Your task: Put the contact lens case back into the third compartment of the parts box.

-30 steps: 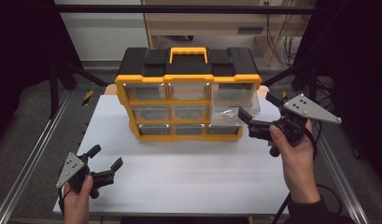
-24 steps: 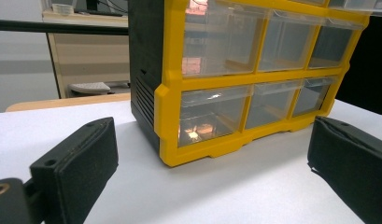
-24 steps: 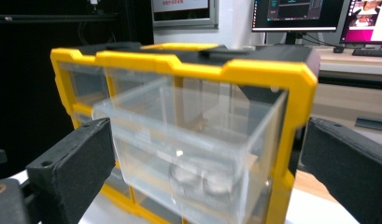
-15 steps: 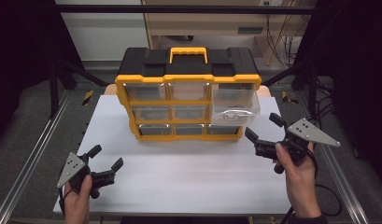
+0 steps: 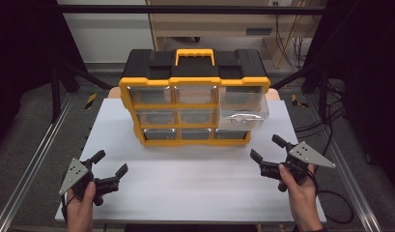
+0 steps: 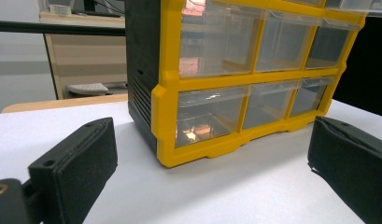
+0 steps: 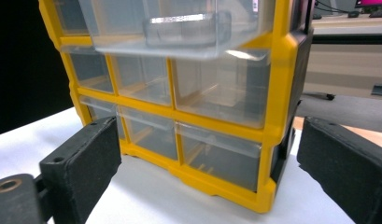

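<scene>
A yellow and black drawer box (image 5: 194, 96) is set upright at the back of the white tabletop (image 5: 195, 179). A yellow handle (image 5: 194, 55) is seen on its black top. Nine clear drawers are held in it, in three rows of three. The middle drawer on the right (image 5: 242, 115) is pulled out toward the person and sticks out past the yellow frame. In the right gripper view this pulled-out drawer (image 7: 179, 25) is seen from below, with its clear grip at the front. The other drawers are pushed in. No brand name, label or writing can be read on the box or the drawers.

The right gripper (image 5: 267, 154) is held low over the tabletop, in front of the box's right corner and apart from it. Its jaws are spread wide and nothing is between them; they have just been closing a little. The left gripper (image 5: 110, 163) is held near the front left edge of the tabletop, well apart from the box. Its jaws are also spread wide, with nothing held.
</scene>
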Tool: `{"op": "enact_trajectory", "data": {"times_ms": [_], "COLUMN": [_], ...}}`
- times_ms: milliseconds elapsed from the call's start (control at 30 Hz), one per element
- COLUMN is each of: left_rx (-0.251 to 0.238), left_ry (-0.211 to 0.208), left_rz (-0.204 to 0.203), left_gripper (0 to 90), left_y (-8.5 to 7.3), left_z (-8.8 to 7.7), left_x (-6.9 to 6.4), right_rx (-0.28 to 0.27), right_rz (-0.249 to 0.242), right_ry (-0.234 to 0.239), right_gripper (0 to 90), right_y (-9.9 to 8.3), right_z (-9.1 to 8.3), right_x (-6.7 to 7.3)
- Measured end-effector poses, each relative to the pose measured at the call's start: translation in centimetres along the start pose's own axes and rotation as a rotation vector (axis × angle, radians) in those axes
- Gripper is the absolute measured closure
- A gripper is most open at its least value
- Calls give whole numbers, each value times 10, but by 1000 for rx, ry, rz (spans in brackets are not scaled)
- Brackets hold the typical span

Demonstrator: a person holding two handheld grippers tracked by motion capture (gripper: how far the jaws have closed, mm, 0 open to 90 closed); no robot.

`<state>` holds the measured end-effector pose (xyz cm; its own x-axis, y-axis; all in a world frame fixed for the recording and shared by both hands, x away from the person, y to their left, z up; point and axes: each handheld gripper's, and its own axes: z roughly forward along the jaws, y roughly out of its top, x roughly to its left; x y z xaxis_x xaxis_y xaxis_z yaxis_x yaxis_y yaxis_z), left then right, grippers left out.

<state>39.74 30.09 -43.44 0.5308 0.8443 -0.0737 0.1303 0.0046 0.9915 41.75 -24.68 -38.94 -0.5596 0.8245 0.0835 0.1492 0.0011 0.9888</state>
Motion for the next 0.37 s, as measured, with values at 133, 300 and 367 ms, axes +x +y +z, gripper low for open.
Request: {"op": "enact_trajectory", "data": {"times_ms": [133,300,367], "left_rx": [-9,-11,-11], "left_ry": [-5,-8,-10], "left_rz": [-1,0,2], "left_gripper": [12,12,12], "left_y": [1,2,2], "left_z": [0,-1,-2], "left_x": [0,-1,-1], "right_rx": [-3,-28,-38], "right_rz": [4,-5,-19], "right_ry": [12,17,17], "right_gripper": [46,42,38], "right_y": [-13,-24,-26], "right_z": [5,6,5], "right_x": [0,1,3]}}
